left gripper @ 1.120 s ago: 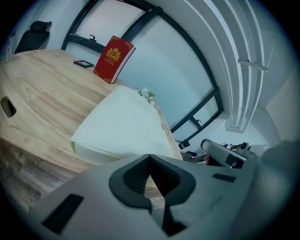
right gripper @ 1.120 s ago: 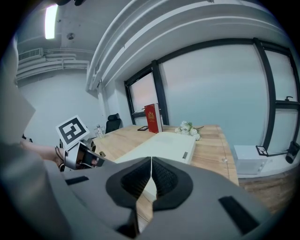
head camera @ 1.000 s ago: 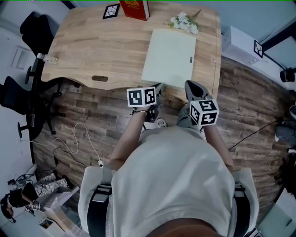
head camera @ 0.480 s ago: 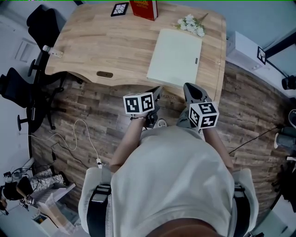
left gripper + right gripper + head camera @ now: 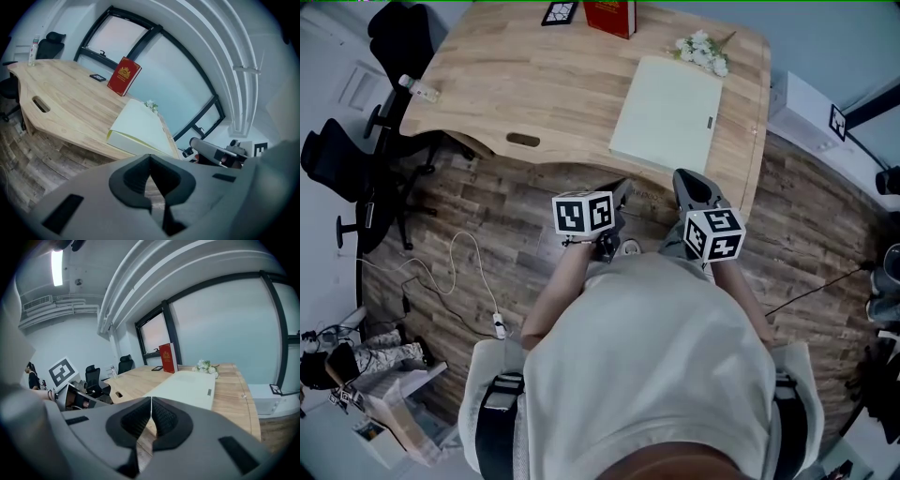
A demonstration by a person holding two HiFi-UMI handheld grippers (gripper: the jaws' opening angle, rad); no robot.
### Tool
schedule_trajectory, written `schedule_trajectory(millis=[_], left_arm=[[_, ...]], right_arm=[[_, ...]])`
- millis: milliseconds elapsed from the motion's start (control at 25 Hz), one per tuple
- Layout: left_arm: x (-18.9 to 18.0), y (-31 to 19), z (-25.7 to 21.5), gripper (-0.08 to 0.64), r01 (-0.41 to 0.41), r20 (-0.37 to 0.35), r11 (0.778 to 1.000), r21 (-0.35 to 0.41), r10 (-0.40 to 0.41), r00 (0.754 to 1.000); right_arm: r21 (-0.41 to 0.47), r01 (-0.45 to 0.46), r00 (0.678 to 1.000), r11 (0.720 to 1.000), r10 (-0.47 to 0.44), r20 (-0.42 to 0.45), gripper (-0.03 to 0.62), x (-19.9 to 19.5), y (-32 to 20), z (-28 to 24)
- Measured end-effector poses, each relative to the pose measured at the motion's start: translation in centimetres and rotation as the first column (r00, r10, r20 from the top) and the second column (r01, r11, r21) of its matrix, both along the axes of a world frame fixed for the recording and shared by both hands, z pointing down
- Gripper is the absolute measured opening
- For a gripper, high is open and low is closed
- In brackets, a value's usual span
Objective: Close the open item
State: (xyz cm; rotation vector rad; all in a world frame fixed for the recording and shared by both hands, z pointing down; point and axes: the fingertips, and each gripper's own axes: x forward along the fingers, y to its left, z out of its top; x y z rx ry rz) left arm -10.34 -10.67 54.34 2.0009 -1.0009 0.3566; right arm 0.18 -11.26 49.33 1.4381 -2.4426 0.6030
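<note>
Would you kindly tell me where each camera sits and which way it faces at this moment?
Head view: on the person's head, looking steeply down at the wooden desk and floor; shows torso, left gripper, right gripper.
Left gripper view: rides the left gripper, facing across the desk to the windows; shows its shut jaws.
Right gripper view: rides the right gripper, facing along the desk; shows its shut jaws.
Shared: all three show the pale green case and red book.

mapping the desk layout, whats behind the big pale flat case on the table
Behind the pale case, white flowers lie just past its far edge; a red book stands further back to the left. Its inside and the desk under it are covered.
</note>
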Motion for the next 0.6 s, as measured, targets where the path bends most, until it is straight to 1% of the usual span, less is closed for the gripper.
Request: schedule_trajectory(millis=[280, 480, 600], left_arm=[[-0.19, 0.13, 0.0, 0.019, 0.001, -0.012, 1.0, 0.006, -0.001, 1.0], [-0.24, 0.29, -0.01, 0.018, -0.002, -0.006, 1.0, 0.006, 0.002, 1.0], [0.14, 0.19, -0.19, 0.02, -0.008, -0.019, 1.0, 0.006, 0.009, 1.0]], right_arm=[[-0.004, -0.009, 1.0, 1.0, 0.009, -0.003, 0.018, -0.09, 0.2, 0.27], [0.008, -0.012, 1.0, 1.0, 0.012, -0.008, 0.018, -0.02, 0.44, -0.03], [0.009, -0.007, 1.0, 1.0, 0.007, -0.004, 0.018, -0.05, 0.39, -0.18]])
